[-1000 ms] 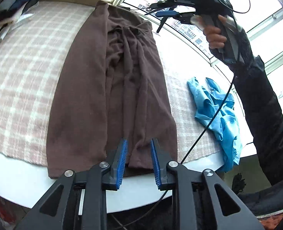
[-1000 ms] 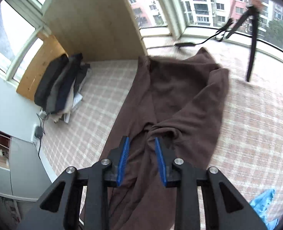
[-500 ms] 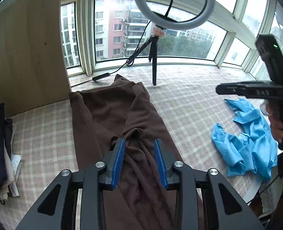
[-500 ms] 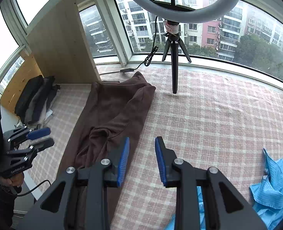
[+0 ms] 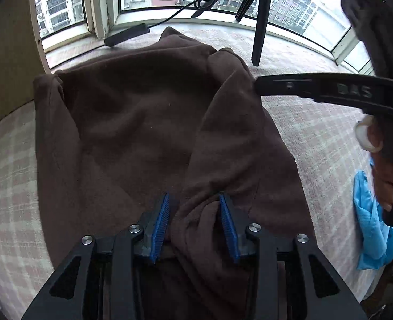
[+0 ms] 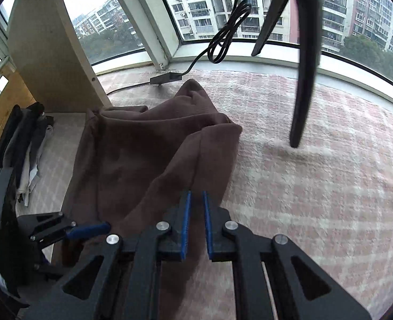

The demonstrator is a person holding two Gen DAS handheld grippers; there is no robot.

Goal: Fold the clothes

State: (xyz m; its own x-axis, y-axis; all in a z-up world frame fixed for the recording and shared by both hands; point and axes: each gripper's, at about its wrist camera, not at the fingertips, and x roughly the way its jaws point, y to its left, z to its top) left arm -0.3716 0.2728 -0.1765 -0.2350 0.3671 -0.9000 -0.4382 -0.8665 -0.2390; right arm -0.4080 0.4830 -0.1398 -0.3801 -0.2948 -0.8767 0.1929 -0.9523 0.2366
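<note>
We see a dark brown fleece garment lying partly folded on the pink-and-white checked cloth that covers the bench, its far end near the window sill.

Our left gripper points down at the near part of the garment. Its jaws have just been opening; a raised ridge of brown fabric lies between the blue ribbed pads, which stand apart, so the hold is released.

Our right gripper sits at the garment's right edge. Its jaws have just been closing and now stand almost together, with a thin fold of the brown fabric running between the blue pads, so we read them as clenched on that edge.

A crumpled light blue cloth lies at the bench's right side, apart from the brown garment. A black tripod leg stands on the checked cloth beyond it. A pile of dark folded clothes sits at the far left.
</note>
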